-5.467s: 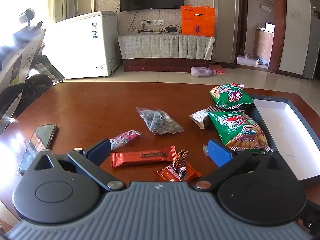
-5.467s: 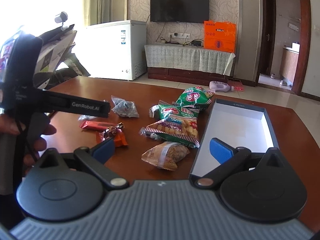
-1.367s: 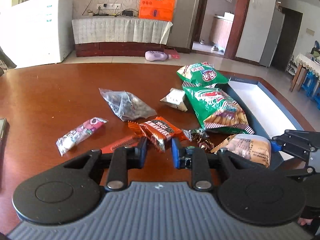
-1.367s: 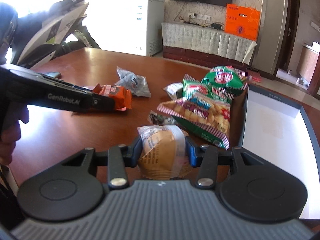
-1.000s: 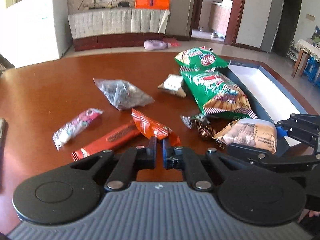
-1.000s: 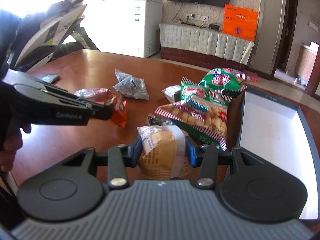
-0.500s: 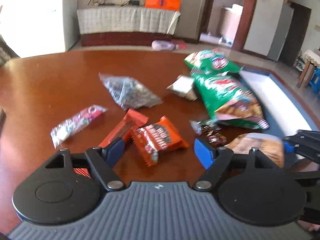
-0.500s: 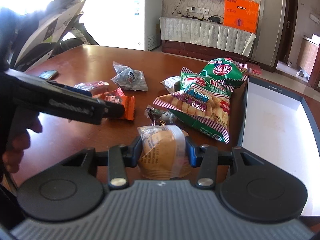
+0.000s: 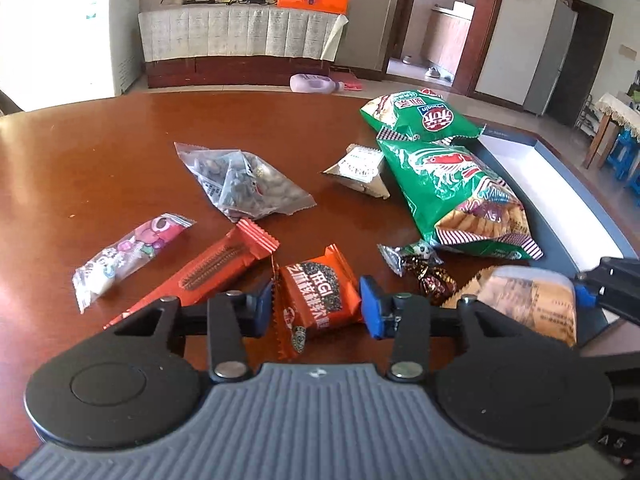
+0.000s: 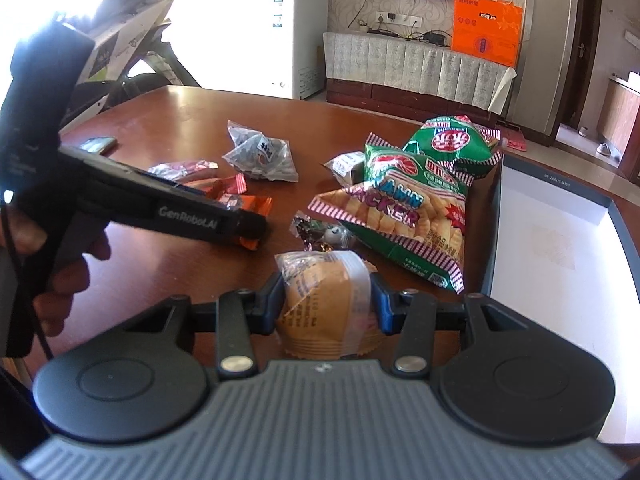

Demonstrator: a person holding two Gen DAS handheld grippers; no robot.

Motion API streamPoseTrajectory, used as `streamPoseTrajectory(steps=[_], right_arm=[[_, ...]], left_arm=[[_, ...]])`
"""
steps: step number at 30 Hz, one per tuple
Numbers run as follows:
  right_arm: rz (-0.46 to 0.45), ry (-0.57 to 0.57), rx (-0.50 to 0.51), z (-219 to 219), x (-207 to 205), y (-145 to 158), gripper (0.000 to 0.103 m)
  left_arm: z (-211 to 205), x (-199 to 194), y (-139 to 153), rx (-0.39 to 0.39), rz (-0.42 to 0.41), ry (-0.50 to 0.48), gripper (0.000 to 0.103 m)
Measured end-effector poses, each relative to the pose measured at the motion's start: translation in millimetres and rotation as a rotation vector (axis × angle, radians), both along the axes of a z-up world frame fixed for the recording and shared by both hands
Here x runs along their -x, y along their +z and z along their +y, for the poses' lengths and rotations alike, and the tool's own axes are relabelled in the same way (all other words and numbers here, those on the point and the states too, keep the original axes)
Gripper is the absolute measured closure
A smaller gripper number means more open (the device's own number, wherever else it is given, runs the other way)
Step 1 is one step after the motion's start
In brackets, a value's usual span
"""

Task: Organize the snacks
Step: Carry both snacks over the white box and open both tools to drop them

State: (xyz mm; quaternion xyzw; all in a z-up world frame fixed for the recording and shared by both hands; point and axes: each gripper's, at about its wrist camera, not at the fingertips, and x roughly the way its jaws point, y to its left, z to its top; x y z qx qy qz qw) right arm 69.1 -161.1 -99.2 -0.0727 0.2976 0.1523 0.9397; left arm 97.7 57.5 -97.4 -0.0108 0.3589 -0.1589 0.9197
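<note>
My left gripper has its two blue pads on either side of a small orange snack packet on the brown table, jaws partly closed around it and at its edges. My right gripper is shut on a wrapped round cake, held above the table left of the open white-lined box. The cake also shows in the left wrist view. Two green cracker bags lie beside the box. A long red bar, a pink candy packet and a clear nut bag lie to the left.
Small wrapped candies lie between the orange packet and the cracker bags. A small white packet lies further back. A phone lies at the table's far left edge. A scooter and white freezer stand beyond the table.
My left gripper dropped the orange packet, opened wide, and has now closed in around it flat on the table. The right gripper keeps holding the cake, almost still.
</note>
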Motion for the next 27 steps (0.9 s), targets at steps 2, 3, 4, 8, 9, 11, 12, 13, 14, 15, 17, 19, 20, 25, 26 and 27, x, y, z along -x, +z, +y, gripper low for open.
streamPoseTrajectory(steps=[2,3,4,8,9,11,12,13,14,15,17,19,20,25,26,27], right_arm=[[-0.009,0.003,-0.001,0,1,2,0.054],[-0.012,0.004,-0.002,0,2,2,0.054],[-0.014,0.001,-0.003,-1,3,3,0.054],[-0.018,-0.002,-0.01,-2,4,7,0.054],[-0.02,-0.001,-0.01,-2,5,8,0.054],[-0.025,0.005,-0.011,-2,6,12,0.054],[-0.031,0.01,-0.01,-2,8,14,0.054],[-0.038,0.016,-0.006,-2,9,17,0.054],[-0.048,0.022,-0.004,-1,10,20,0.054],[-0.056,0.027,-0.003,-1,12,23,0.054],[-0.066,0.033,-0.002,-1,15,27,0.054],[-0.071,0.038,0.001,-3,17,31,0.054],[-0.074,0.038,0.003,-4,18,33,0.054],[-0.089,0.018,0.005,-19,20,46,0.054],[-0.088,0.01,0.007,-24,20,47,0.054],[-0.086,0.002,0.011,-27,19,48,0.054]], left_arm=[[1,4,4,0.0,-0.019,0.004,0.053],[2,6,7,0.004,-0.027,0.009,0.053],[3,7,9,0.006,-0.034,0.014,0.053],[4,12,18,0.004,-0.055,0.022,0.053],[3,13,21,0.006,-0.058,0.023,0.053],[1,13,27,0.01,-0.066,0.022,0.053],[0,13,29,0.009,-0.067,0.021,0.053],[-3,14,32,0.004,-0.072,0.018,0.053],[-5,15,34,0.0,-0.077,0.014,0.053],[-7,15,36,-0.006,-0.081,0.012,0.053],[-12,16,41,-0.012,-0.089,0.009,0.053],[-17,17,46,-0.013,-0.105,0.008,0.053],[-20,17,49,-0.013,-0.112,0.007,0.053],[-41,18,62,-0.01,-0.155,-0.015,0.053],[-46,18,64,-0.005,-0.161,-0.021,0.053],[-51,17,66,0.005,-0.166,-0.03,0.053]])
